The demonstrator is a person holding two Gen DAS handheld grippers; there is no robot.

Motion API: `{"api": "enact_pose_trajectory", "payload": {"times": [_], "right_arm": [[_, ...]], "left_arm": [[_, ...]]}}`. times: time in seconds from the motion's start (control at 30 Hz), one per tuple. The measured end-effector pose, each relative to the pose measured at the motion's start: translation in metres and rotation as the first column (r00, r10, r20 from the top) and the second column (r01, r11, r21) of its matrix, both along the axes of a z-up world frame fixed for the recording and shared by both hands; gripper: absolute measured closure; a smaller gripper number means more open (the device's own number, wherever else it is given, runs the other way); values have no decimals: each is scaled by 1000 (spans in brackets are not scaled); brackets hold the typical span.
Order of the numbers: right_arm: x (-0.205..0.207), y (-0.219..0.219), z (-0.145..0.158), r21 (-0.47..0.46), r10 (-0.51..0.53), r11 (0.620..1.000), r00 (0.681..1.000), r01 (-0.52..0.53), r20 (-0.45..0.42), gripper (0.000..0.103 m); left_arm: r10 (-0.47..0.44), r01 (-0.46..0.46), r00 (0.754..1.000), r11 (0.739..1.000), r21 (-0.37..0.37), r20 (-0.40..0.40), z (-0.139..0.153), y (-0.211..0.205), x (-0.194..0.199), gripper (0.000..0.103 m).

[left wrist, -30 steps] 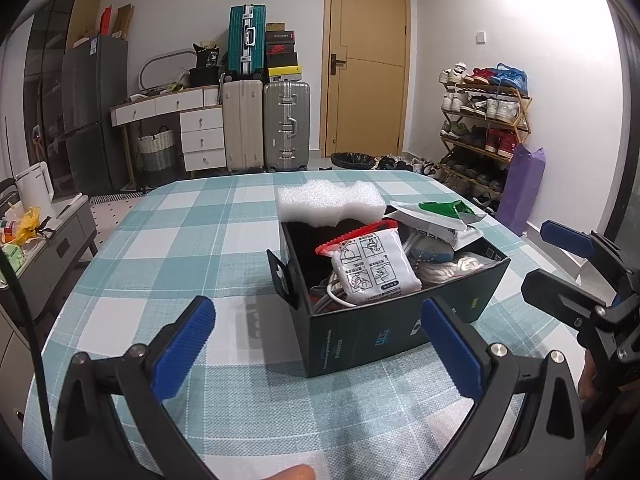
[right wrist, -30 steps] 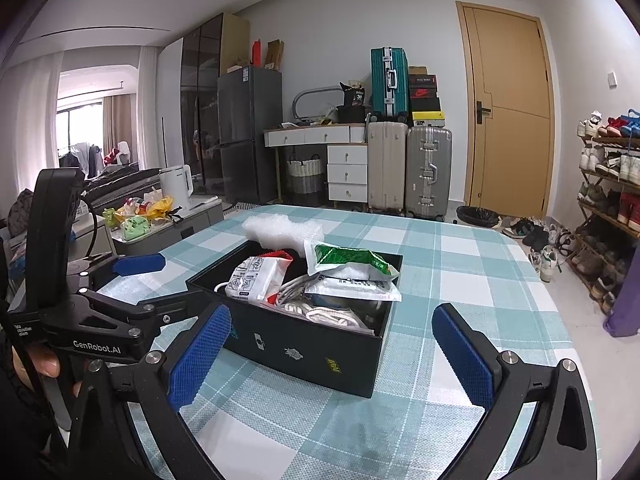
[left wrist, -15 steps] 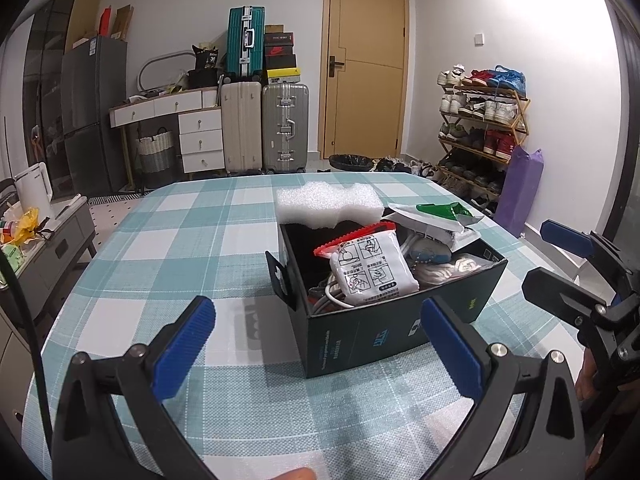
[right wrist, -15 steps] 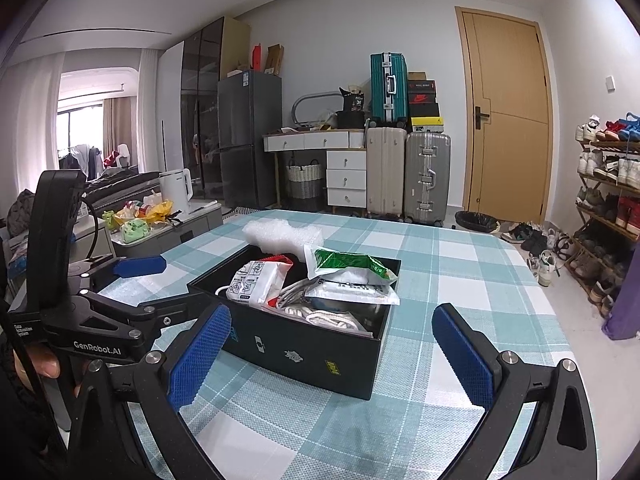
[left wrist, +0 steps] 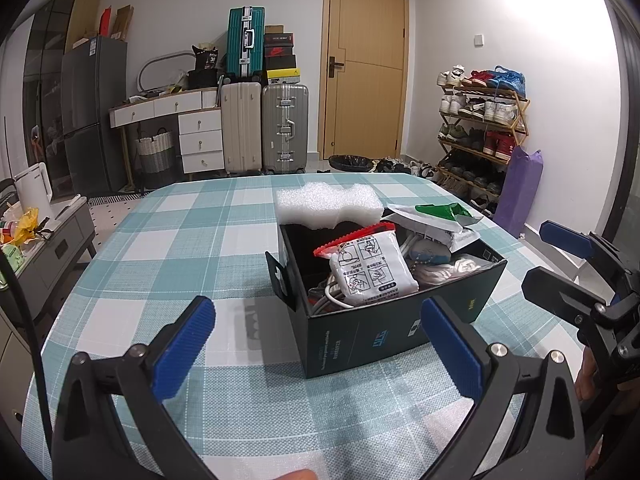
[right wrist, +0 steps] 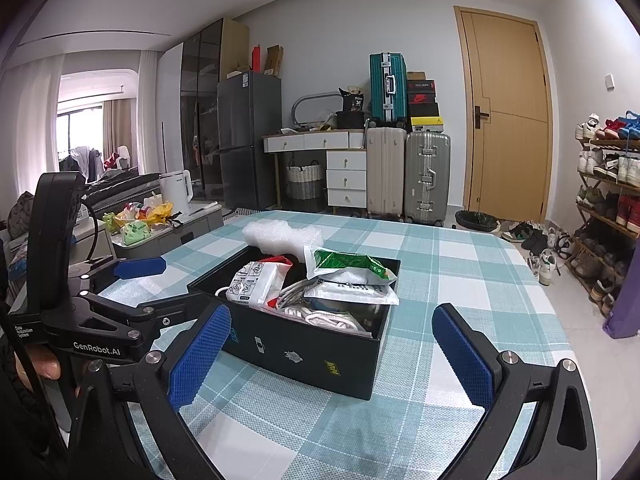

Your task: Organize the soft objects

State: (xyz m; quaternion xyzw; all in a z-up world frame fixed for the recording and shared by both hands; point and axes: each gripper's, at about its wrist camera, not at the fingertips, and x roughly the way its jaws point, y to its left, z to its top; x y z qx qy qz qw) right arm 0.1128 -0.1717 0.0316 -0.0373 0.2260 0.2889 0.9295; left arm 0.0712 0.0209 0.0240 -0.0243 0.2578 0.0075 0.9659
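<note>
A black box (left wrist: 384, 332) (right wrist: 316, 354) stands on the checked tablecloth, filled with soft packets. A white pouch with a red strip (left wrist: 370, 270) (right wrist: 252, 282), a green and white bag (left wrist: 438, 214) (right wrist: 350, 266) and white cords (right wrist: 332, 318) lie in it. A white foam piece (left wrist: 328, 200) (right wrist: 282, 234) rests on its far edge. My left gripper (left wrist: 318, 346) is open and empty, in front of the box. My right gripper (right wrist: 330, 352) is open and empty, near the box's front wall. Each gripper also shows in the other view, the right one (left wrist: 576, 268) and the left one (right wrist: 124, 292).
The table (left wrist: 180, 240) carries the teal and white checked cloth. Behind it stand suitcases (left wrist: 264, 124), a white drawer desk (left wrist: 188, 128) and a door (left wrist: 364, 64). A shoe rack (left wrist: 480, 128) is at the right, a low cabinet (left wrist: 52, 240) at the left.
Both views have shifted slightly; the box sits a little lower in the right wrist view. Both grippers stay open and empty.
</note>
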Motion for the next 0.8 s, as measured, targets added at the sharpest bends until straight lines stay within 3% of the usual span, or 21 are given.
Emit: {"api": "enact_pose_trajectory", "payload": {"times": [0.8], "right_arm": [[0, 0, 0, 1, 0, 1000, 1000, 0, 1, 0]], "left_arm": [[9, -9, 1000, 1000, 11, 4, 2, -1, -1, 0]]}}
